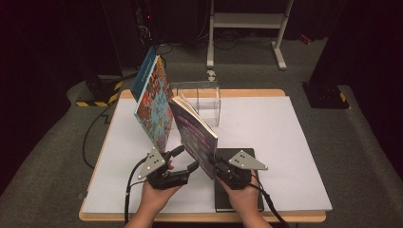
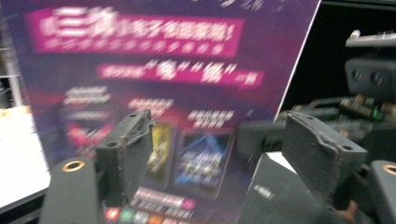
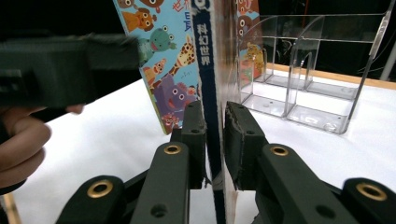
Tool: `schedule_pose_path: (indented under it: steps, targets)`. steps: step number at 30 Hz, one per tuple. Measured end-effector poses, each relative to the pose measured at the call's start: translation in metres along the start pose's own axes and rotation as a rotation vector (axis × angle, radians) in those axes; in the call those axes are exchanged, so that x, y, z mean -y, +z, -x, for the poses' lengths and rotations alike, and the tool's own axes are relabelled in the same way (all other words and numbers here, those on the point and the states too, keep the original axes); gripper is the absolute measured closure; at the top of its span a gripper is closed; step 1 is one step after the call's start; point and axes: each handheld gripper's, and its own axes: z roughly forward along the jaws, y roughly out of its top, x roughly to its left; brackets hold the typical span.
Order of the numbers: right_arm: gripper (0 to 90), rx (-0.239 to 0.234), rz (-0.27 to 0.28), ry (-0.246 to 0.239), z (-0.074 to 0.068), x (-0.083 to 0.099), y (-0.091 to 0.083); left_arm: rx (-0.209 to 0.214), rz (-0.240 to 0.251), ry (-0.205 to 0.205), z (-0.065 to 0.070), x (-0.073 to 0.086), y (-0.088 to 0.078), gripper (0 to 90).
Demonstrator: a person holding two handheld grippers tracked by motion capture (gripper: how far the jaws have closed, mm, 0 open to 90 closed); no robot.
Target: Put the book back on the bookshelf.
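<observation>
Nearest the person, the right hand-held gripper (image 1: 215, 163) is clamped on the lower edge of a thin purple-covered magazine (image 1: 196, 135) with pink lettering, holding it upright and tilted above the white worktop (image 1: 285, 142). In the right gripper view the two black jaws pinch the magazine's dark blue spine (image 3: 208, 93) from both sides.

Just to its left, the left hand-held gripper (image 1: 184, 159) has its jaws spread wide with nothing between them. They face the magazine's purple cover (image 2: 154, 84), and the pads stand clear of it.

Under the right hand a flat black book (image 1: 237, 156) lies on the worktop at its near edge, partly covered by that gripper.

Behind the magazine a large colourful picture book (image 1: 154, 97) with cartoon animals on its cover leans steeply, its top tipped to the left. Its lower corner is close to the left hand-held gripper and stands in the way on that side.

Farther back a clear acrylic divided file holder (image 1: 204, 102) stands on the worktop, directly behind both books.

Beyond the worktop lie grey carpet (image 1: 361, 142) and the feet of a white metal frame (image 1: 247, 28).
</observation>
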Motion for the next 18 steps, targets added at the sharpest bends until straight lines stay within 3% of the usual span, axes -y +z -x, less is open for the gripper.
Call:
schedule_pose_path:
  steps: [4,9,15,18]
  targets:
    - [77.2,-0.02,-0.001,0.011,0.0,0.001,0.0,0.032,0.003,-0.026,0.009,-0.01,0.017,19.5]
    - [72.9,-0.053,-0.017,0.005,-0.003,0.002,0.0,-0.013,0.003,-0.02,0.015,-0.015,0.03,16.5]
    - [67.8,-0.143,-0.029,-0.01,-0.012,0.005,0.003,-0.085,0.007,-0.015,0.018,-0.016,0.029,15.4]
    - [66.3,-0.175,-0.042,-0.03,-0.02,0.006,0.007,-0.124,0.002,0.01,0.017,-0.015,0.028,20.8]
